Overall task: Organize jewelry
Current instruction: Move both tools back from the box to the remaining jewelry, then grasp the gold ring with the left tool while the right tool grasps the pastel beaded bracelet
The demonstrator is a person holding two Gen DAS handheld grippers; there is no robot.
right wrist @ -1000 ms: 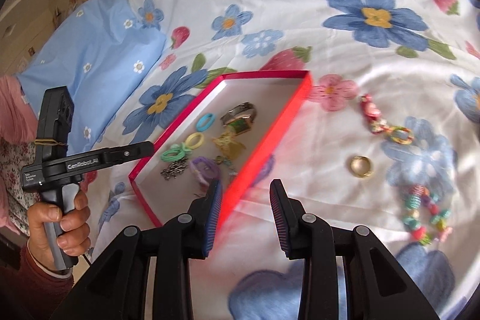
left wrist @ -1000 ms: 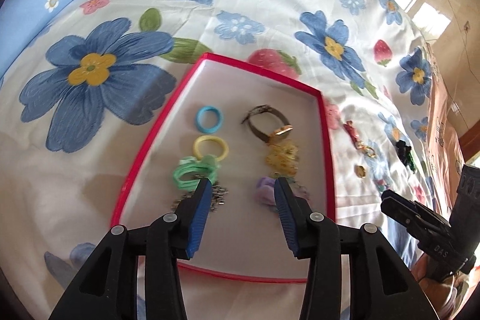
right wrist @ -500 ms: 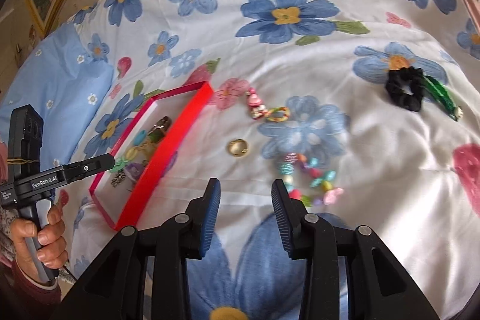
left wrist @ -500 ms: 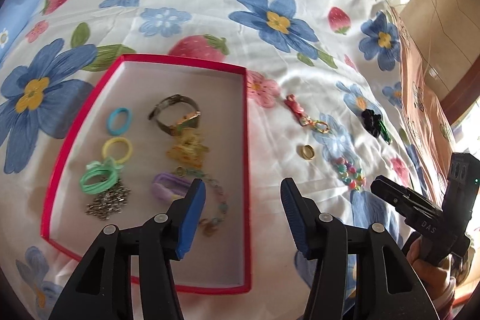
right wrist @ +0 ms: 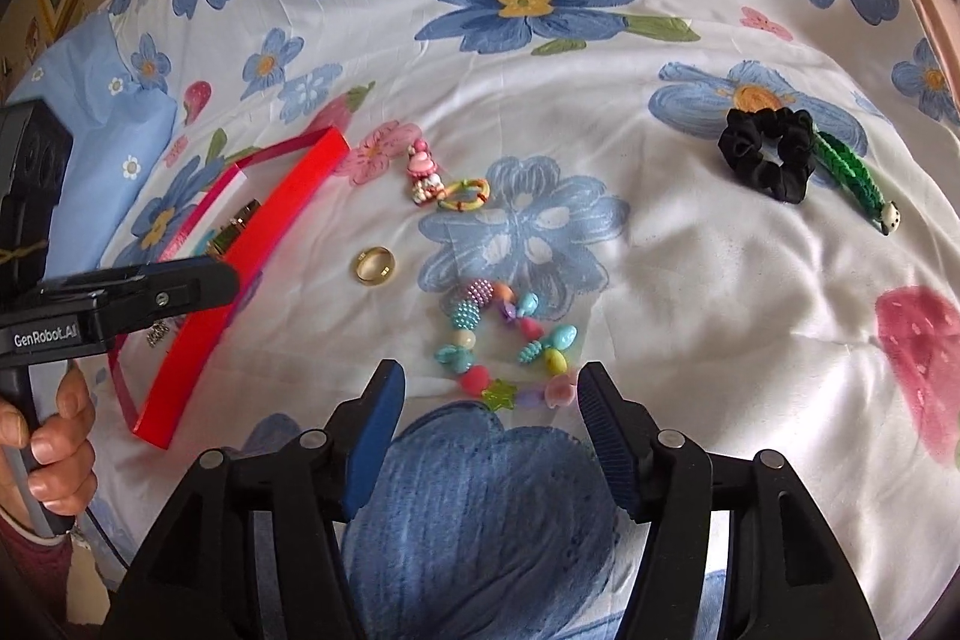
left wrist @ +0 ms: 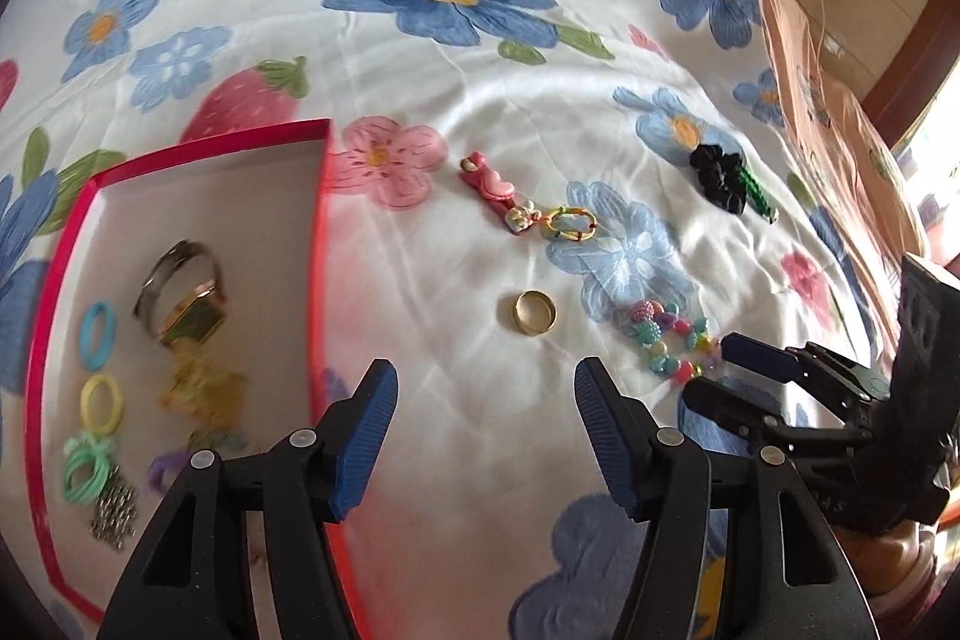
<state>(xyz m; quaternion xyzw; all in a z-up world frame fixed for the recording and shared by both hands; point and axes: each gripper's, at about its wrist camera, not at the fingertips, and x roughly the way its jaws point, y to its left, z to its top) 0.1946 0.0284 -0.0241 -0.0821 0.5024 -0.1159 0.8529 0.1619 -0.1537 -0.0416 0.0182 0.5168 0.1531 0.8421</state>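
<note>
A red-rimmed tray point(left wrist: 318, 232) point(right wrist: 240, 274) lies on the flowered bedsheet and holds a watch point(left wrist: 180, 292), hair ties, clips and a small chain. Loose on the sheet to its right lie a gold ring point(left wrist: 533, 312) point(right wrist: 374, 264), a pink clip with a small coloured ring point(left wrist: 516, 205) point(right wrist: 441, 184), a bead bracelet point(left wrist: 669, 340) point(right wrist: 504, 346) and a black scrunchie with a green clip point(left wrist: 729, 175) point(right wrist: 774, 154). My left gripper point(left wrist: 485, 385) hangs near the ring, jaws opening and nothing between them. My right gripper point(right wrist: 487, 391) hovers at the bracelet's near edge, jaws opening, pads apart from the beads.
The sheet is soft and creased. A blue pillow point(right wrist: 102, 100) lies beyond the tray at the left. In the left wrist view the bed's edge and a peach cloth point(left wrist: 840, 112) run down the right side. A hand point(right wrist: 42, 436) holds the left gripper's handle.
Both grippers have swung right, away from the tray and over the loose jewelry. Both pairs of jaws stand wider than before. The right gripper now sits just before the bead bracelet.
</note>
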